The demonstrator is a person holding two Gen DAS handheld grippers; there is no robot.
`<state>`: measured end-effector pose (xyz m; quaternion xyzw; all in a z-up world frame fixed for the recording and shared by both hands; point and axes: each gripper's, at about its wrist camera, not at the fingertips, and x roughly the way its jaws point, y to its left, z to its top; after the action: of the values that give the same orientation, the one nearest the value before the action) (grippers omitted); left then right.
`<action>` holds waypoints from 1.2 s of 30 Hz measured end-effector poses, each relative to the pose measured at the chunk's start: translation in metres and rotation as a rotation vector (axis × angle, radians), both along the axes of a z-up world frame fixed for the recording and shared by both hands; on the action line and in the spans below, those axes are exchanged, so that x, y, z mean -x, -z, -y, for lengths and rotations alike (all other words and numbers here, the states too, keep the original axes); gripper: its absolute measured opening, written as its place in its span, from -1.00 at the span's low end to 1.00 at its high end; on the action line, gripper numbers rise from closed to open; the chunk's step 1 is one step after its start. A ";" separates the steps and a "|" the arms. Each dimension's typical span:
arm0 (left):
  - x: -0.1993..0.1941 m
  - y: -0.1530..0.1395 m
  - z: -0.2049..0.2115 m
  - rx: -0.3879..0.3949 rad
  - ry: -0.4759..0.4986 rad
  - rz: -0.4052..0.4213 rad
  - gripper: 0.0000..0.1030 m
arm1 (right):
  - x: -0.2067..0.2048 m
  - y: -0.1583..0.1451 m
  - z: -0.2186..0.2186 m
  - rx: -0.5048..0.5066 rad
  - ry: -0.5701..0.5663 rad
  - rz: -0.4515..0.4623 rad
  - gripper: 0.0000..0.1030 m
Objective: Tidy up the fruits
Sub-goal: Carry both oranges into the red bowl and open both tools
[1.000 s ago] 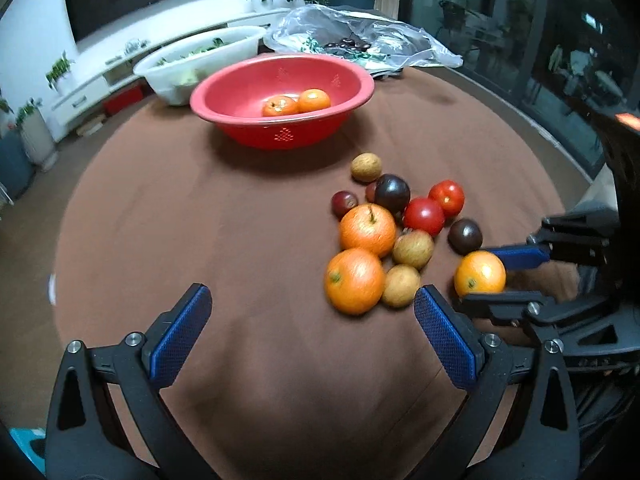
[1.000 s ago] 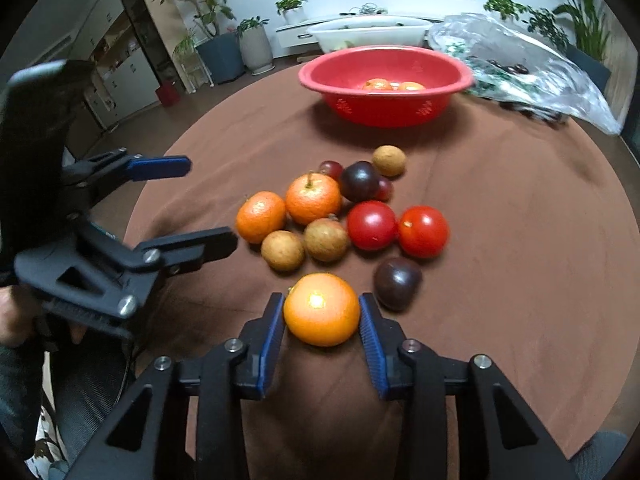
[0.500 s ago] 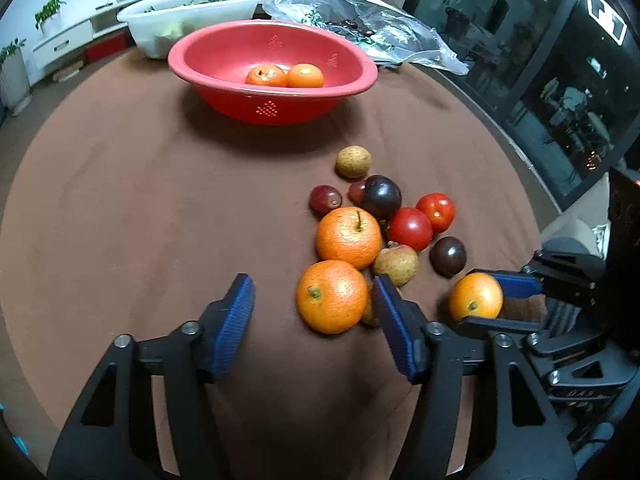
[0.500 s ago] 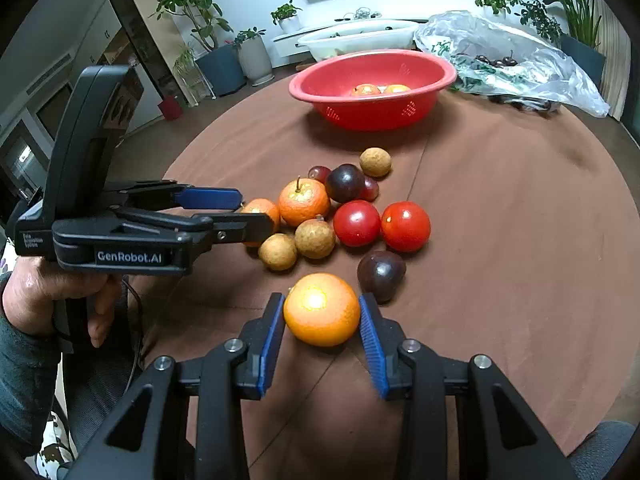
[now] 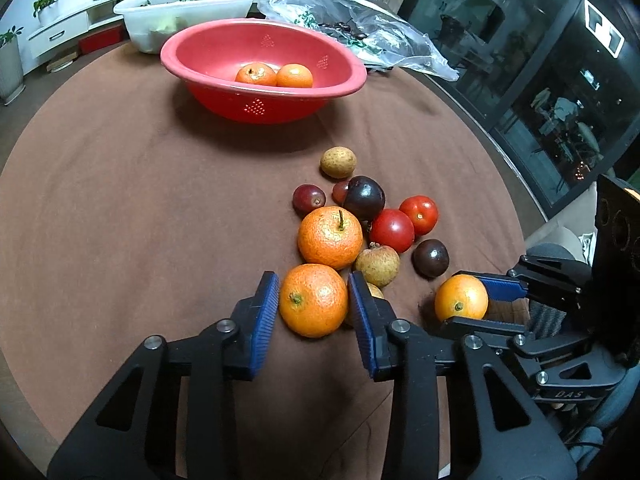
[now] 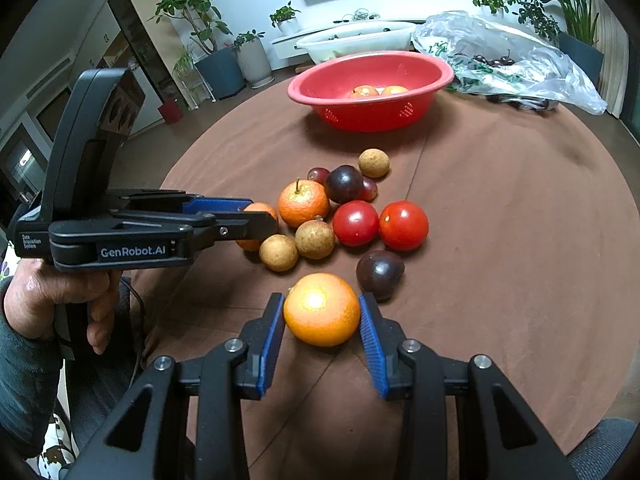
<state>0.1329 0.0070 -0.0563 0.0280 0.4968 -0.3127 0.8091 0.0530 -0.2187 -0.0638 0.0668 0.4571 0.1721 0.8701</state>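
Note:
My left gripper (image 5: 314, 306) has closed its blue pads around an orange (image 5: 313, 300) at the near edge of the fruit pile; the pads touch or nearly touch its sides. It also shows in the right wrist view (image 6: 256, 216). My right gripper (image 6: 322, 322) is shut on another orange (image 6: 322, 309), held just above the cloth; it shows in the left wrist view (image 5: 461, 297). A stemmed orange (image 5: 330, 237), two tomatoes (image 5: 391, 230), dark plums (image 5: 363, 197) and brown longans (image 5: 377, 262) lie loose. The red bowl (image 5: 340, 88) holds two oranges (image 5: 274, 75).
A brown cloth covers the round table (image 5: 120, 200). A white tub (image 5: 184, 12) and a plastic bag (image 5: 360, 28) with cherries lie behind the red bowl. Plants and a TV stand line the far wall. The table edge is close on the right.
My left gripper moved forward and narrowed from wide open to closed around the near orange. My right gripper kept its orange and lifted slightly.

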 end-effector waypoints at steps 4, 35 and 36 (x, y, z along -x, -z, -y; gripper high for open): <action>0.004 0.000 -0.003 0.006 -0.004 0.010 -0.36 | -0.001 -0.001 0.002 -0.006 0.007 0.004 -0.22; -0.006 -0.062 -0.038 0.022 -0.111 0.225 -0.36 | -0.038 -0.043 0.061 -0.003 0.135 0.100 -0.22; -0.013 -0.068 -0.037 0.023 -0.114 0.239 -0.36 | -0.043 -0.048 0.066 0.000 0.145 0.111 -0.22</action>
<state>0.1458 0.0442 0.0119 0.0277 0.3942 -0.2662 0.8792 0.0961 -0.2851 -0.0153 0.0902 0.4020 0.1124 0.9042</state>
